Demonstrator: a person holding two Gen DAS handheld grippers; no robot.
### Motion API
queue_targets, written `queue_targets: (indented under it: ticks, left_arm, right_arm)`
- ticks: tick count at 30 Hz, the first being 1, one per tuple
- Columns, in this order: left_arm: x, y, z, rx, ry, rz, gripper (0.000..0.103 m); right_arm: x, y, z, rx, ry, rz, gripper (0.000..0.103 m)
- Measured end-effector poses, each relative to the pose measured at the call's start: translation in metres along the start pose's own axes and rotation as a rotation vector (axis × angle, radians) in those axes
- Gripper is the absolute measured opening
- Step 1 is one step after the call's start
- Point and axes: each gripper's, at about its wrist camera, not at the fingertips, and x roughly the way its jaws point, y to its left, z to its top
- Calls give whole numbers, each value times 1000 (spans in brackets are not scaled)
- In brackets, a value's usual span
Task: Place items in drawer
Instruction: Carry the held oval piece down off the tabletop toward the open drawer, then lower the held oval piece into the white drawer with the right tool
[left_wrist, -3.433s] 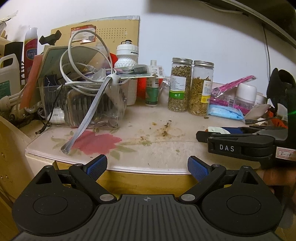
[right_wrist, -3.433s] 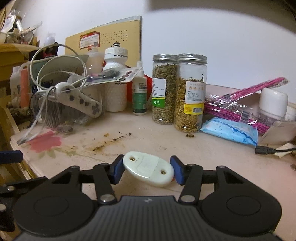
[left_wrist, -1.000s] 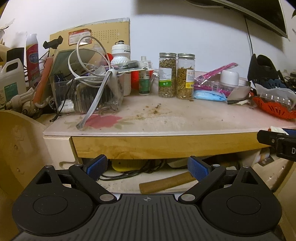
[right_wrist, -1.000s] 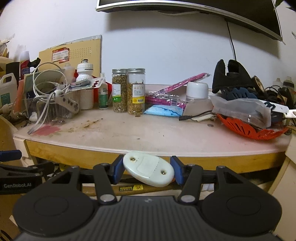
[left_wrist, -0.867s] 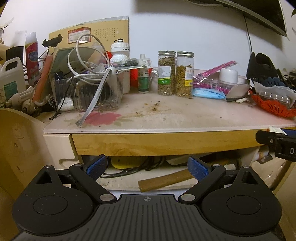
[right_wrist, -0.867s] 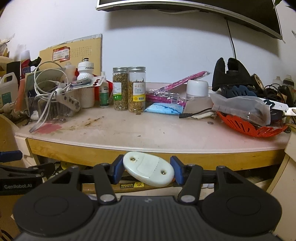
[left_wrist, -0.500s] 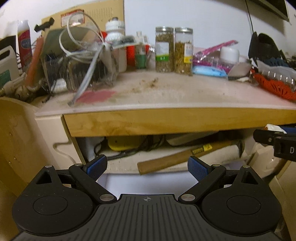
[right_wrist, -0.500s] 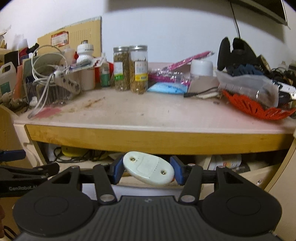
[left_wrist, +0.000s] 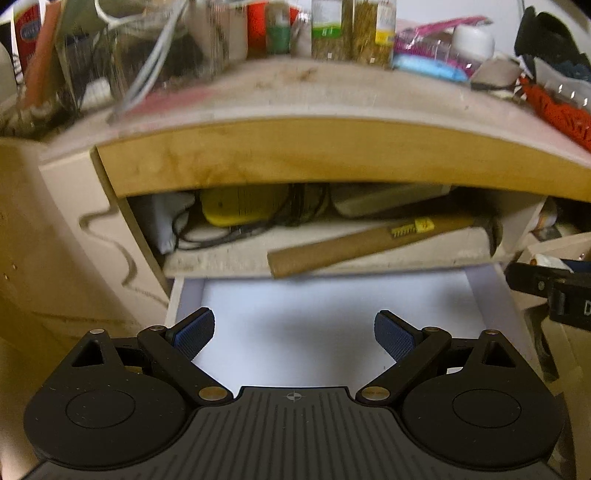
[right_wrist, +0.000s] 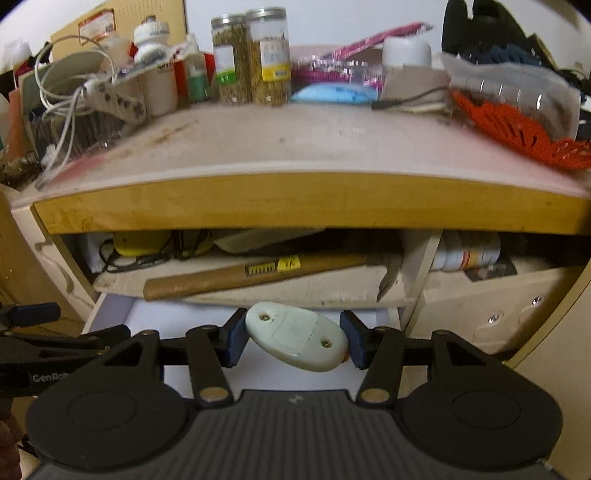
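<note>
A pale oval plastic piece (right_wrist: 295, 340) with two screw holes sits clamped between the blue pads of my right gripper (right_wrist: 293, 341), which is shut on it. It hangs just over the front of an open white drawer (right_wrist: 177, 317) below the desk shelf. In the left wrist view the same drawer (left_wrist: 332, 317) lies pulled out, its white floor bare, directly under my left gripper (left_wrist: 294, 334), whose fingers stand wide open and hold nothing. The right gripper's black body (left_wrist: 550, 288) shows at that view's right edge.
Above the drawer a shelf holds a wooden-handled hammer (right_wrist: 258, 275), a yellow device (left_wrist: 240, 208) and black cables. The desk top (right_wrist: 295, 144) carries two jars (right_wrist: 251, 55), a bottle, a power strip with cords, a blue pack and a red basket (right_wrist: 517, 129). Wooden panel at left.
Both grippers have dropped from desk-top level and tilted down. The open white drawer has come into view beneath them. The right gripper has kept the oval piece throughout.
</note>
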Motion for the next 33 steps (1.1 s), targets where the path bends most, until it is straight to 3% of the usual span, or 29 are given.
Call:
queue_targets:
  ticks: [8,33]
  left_arm:
    - [19,3,-6,-23,110,-9,96]
    - [67,-4,-23,-25,314,-46,96]
  right_arm:
    - [19,1,-8,10,99,6,57]
    - [68,6,-29,24,320,4,57]
